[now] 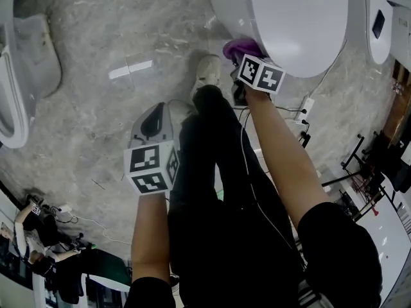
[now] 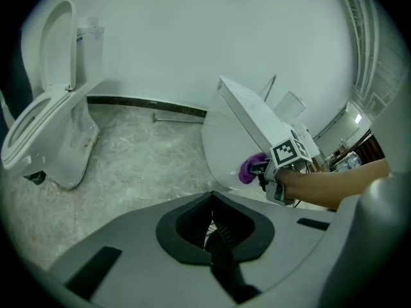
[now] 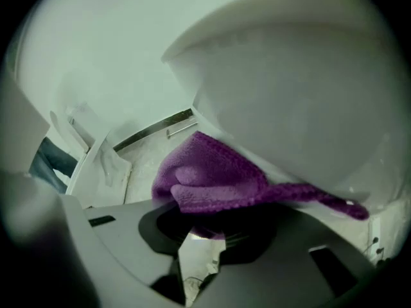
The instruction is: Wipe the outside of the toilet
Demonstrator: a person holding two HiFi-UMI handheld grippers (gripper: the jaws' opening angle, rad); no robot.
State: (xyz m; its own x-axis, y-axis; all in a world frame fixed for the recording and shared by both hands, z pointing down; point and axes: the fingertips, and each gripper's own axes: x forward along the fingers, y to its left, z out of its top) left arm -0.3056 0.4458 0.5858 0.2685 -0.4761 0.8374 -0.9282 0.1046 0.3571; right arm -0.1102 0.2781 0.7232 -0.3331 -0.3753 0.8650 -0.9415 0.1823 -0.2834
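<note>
The white toilet stands ahead with its lid down; its bowl also shows in the left gripper view. My right gripper is shut on a purple cloth and presses it against the front underside of the bowl. In the right gripper view the bunched cloth lies between the jaws and the curved bowl wall. My left gripper hangs lower left, away from the toilet, shut with nothing in it. It looks towards the right gripper and the cloth.
A second toilet stands to the left, its seat up. A power strip and cables lie on the marble floor at the right of my legs. My shoe is near the bowl. Another white fixture is at the top right.
</note>
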